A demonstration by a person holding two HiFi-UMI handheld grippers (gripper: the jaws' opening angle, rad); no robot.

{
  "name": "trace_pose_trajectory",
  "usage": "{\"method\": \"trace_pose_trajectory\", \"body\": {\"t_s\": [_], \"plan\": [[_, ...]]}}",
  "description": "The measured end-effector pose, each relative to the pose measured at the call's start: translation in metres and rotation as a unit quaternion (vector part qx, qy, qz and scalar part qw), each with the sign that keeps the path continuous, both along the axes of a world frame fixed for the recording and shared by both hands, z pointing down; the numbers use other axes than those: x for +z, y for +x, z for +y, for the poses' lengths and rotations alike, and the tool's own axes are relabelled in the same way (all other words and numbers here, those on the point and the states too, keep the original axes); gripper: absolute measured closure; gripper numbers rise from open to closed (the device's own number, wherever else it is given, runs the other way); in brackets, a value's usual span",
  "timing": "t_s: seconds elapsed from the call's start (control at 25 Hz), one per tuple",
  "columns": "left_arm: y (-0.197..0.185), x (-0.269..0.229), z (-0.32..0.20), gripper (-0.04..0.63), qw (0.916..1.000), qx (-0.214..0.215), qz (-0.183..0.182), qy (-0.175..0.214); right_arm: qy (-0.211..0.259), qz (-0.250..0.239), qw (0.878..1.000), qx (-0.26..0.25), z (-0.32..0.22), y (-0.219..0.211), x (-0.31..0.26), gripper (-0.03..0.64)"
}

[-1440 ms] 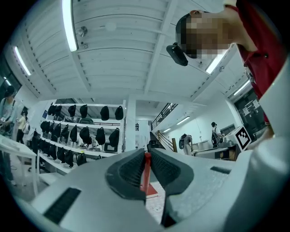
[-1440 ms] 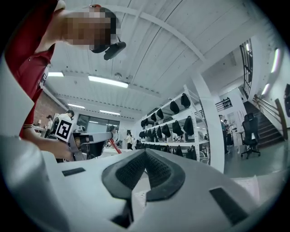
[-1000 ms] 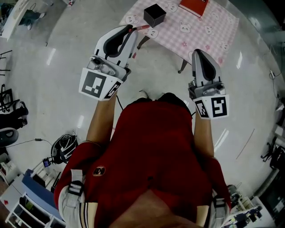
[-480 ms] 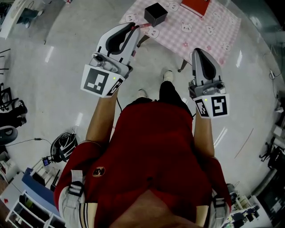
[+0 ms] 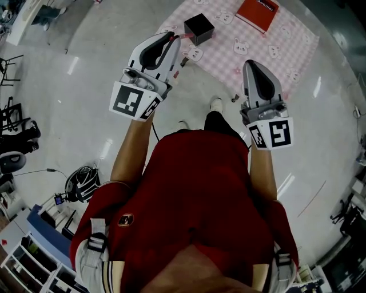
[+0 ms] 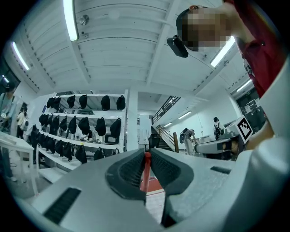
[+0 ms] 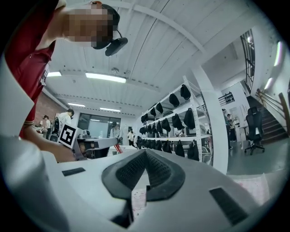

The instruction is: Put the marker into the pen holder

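A red marker [image 5: 185, 36] is pinched upright in my left gripper [image 5: 171, 35], which is shut on it; in the left gripper view the marker [image 6: 146, 171] stands between the dark pads. The gripper hangs just left of the black cube-shaped pen holder [image 5: 198, 27], which stands near the corner of the pink checked table [image 5: 251, 43]. My right gripper [image 5: 250, 62] is held over the table's near edge, shut with nothing in it. In the right gripper view its jaws [image 7: 145, 152] meet at the tips, and the left gripper [image 7: 88, 147] shows at the left.
A red book [image 5: 258, 12] lies at the table's far side. A person's foot [image 5: 215, 103] is on the floor below the table edge. Shelving [image 5: 34, 257] and cables crowd the floor at lower left. Racks of black helmets [image 6: 77, 127] fill the room behind.
The table and pen holder have slid down and nearer in the head view as the person stepped forward. Both grippers stay shut, the left still holding the marker.
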State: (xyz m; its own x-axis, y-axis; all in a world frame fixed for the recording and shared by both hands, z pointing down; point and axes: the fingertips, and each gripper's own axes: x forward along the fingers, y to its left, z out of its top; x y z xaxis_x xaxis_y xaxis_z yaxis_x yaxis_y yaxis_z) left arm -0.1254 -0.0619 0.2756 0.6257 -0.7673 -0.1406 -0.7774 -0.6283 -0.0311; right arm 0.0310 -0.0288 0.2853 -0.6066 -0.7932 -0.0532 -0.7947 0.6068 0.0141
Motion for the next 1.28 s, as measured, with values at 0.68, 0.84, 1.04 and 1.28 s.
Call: {"method": "trace_pose_trajectory", "body": {"t_s": [0.68, 0.84, 1.04, 1.28], "plan": [[0.051, 0.076, -0.091, 0.548, 0.991, -0.102, -0.05, -0.071, -0.032, -0.021, 0.996, -0.075, -0.101, 0.072, 0.023, 0.618], [0.058, 0.091, -0.104, 0.548, 0.9881, -0.119, -0.055, -0.079, -0.035, -0.019, 0.996, -0.084, -0.112, 0.089, 0.026, 0.618], [0.062, 0.108, -0.112, 0.548, 0.9862, -0.122, -0.063, -0.093, -0.045, -0.018, 0.996, -0.079, -0.117, 0.1, 0.03, 0.618], [0.062, 0.132, -0.121, 0.548, 0.9864, -0.107, -0.073, -0.102, -0.048, -0.007, 0.997, -0.058, -0.117, 0.103, 0.033, 0.618]]}}
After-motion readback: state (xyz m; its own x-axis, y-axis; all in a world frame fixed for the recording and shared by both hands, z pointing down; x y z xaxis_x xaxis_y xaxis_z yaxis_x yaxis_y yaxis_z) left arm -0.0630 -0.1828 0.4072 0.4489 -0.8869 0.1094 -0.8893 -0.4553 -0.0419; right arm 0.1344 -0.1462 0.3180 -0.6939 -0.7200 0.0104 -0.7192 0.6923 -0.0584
